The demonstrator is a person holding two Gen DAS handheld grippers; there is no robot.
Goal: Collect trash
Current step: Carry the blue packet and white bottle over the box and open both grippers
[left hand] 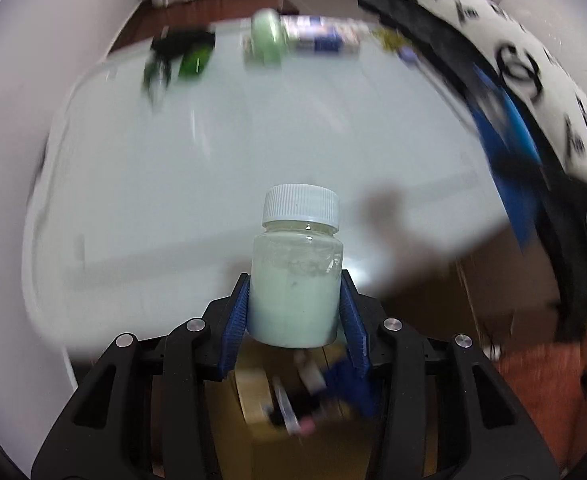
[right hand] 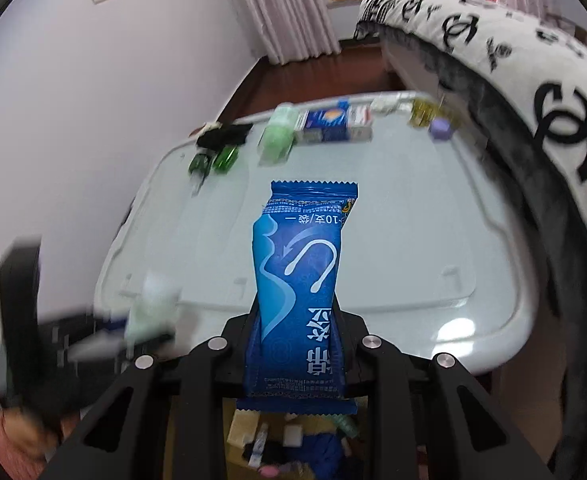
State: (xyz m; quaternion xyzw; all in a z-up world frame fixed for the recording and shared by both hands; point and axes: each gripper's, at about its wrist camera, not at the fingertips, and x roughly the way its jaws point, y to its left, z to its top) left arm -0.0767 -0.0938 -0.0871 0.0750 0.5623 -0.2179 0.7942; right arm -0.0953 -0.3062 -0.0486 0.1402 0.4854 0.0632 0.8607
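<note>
Now both loads hang over the box

Left hand-held gripper (left hand: 295,312) clamps a white-capped, milky plastic bottle (left hand: 298,268) upright; right hand-held gripper (right hand: 298,344) pinches a long blue foil packet (right hand: 299,288). Directly beneath both sits the open cardboard trash box (left hand: 253,404), beside the table (left hand: 173,184).

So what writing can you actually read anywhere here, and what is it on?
"-10支/袋一": upside down on the blue packet in the right tool.
Large white characters lower on the packet: upside down and partly hidden, not readable.
Boxes at the table's far edge: print blurred.
White-capped bottle in the left tool: no label.
</note>
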